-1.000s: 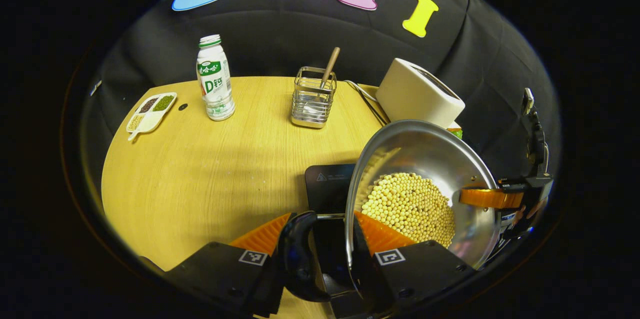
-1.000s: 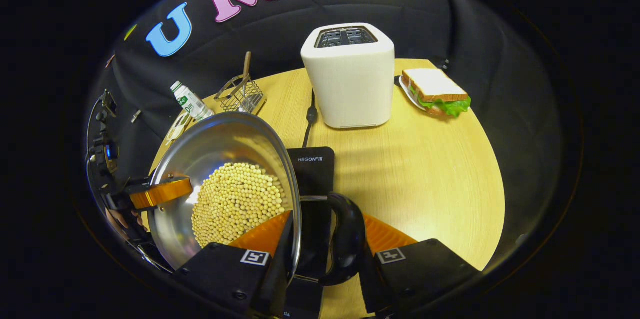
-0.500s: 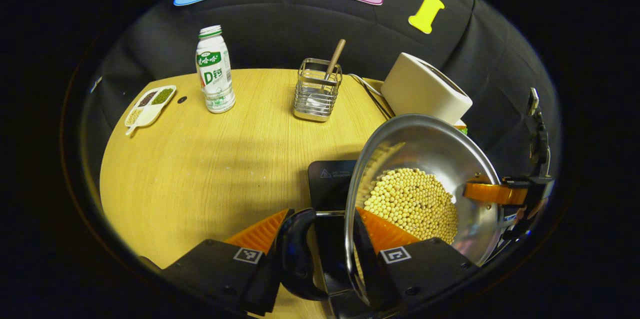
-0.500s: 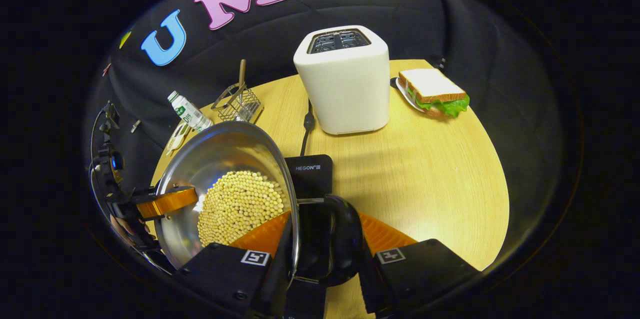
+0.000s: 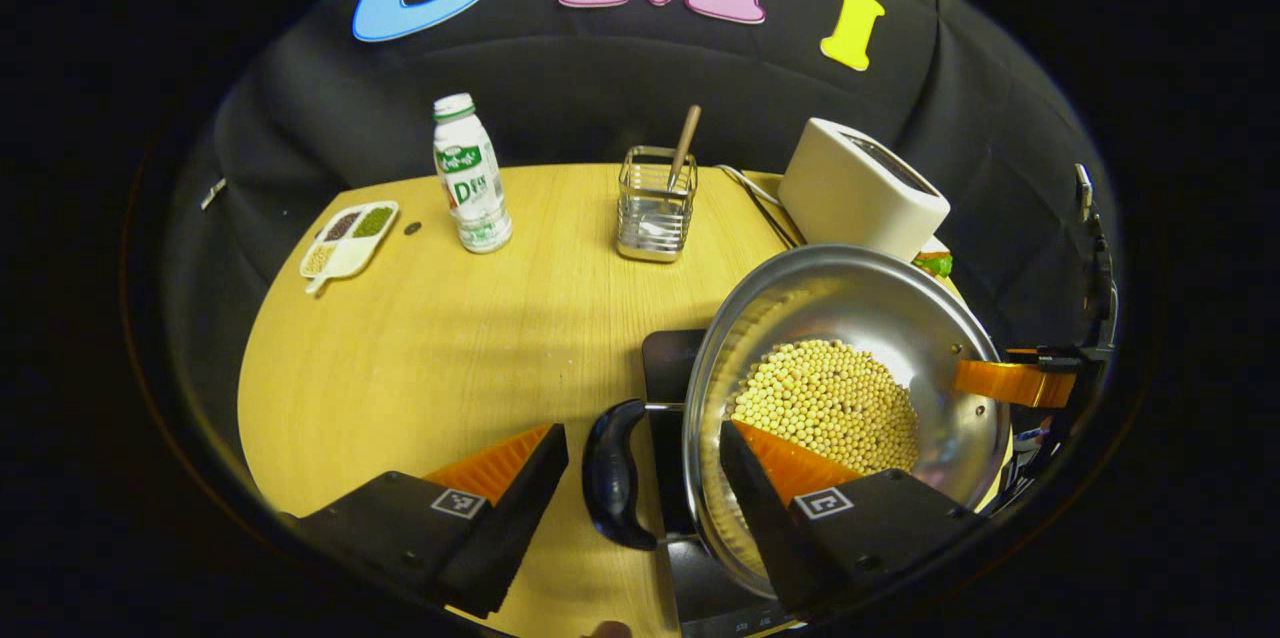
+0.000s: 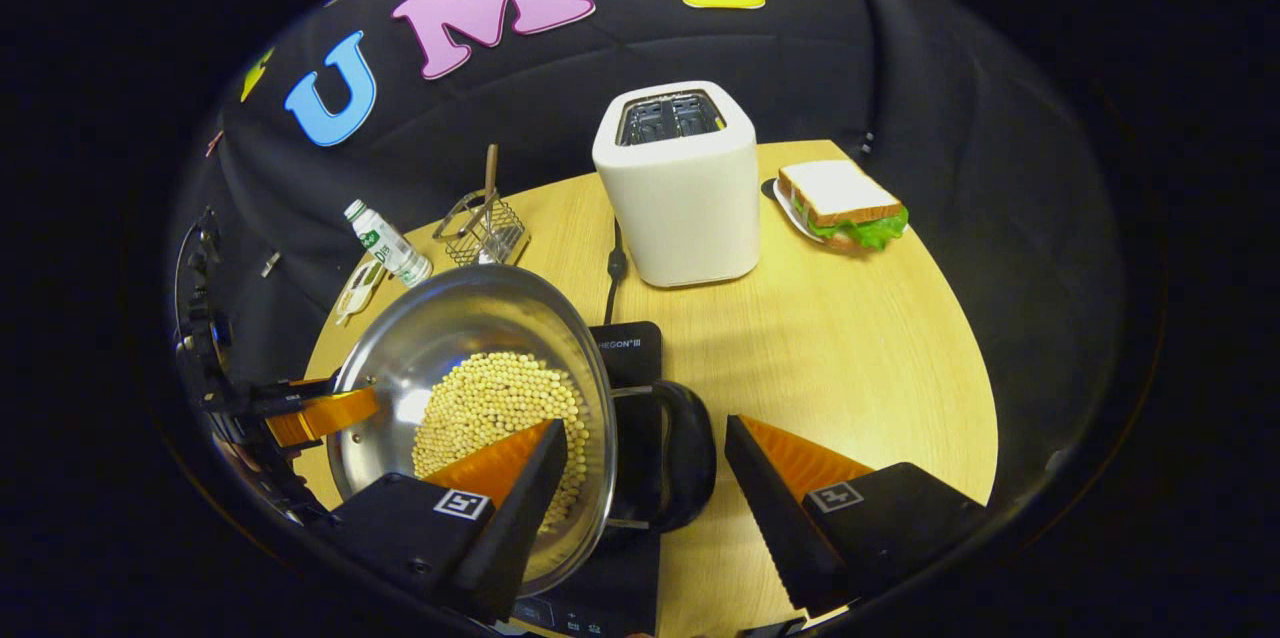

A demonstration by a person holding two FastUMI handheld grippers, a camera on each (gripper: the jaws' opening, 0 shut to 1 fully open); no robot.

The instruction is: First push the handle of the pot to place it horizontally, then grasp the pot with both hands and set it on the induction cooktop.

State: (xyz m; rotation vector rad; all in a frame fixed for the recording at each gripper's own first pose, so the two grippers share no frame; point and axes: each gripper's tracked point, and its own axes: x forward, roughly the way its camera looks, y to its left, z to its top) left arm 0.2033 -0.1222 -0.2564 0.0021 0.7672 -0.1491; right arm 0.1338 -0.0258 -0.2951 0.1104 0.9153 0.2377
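pot (image 5: 850, 398) on cooktop (image 6: 625, 348), toaster (image 6: 685, 188) behind

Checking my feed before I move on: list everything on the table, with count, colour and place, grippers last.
pot: 1, steel, on the induction cooktop, holding pale beans
pot handles: 2, black, one at each side
induction cooktop: 1, black, under the pot
toaster: 1, white, behind the cooktop
sandwich: 1, white bread with green lettuce, on a plate beside the toaster
bottle: 1, white with green label, far side of the table
wire holder: 1, metal, with a wooden-handled utensil
sectioned dish: 1, white, far corner
table: 1, light wood
left gripper: open, astride a handle
right gripper: open, astride the other handle
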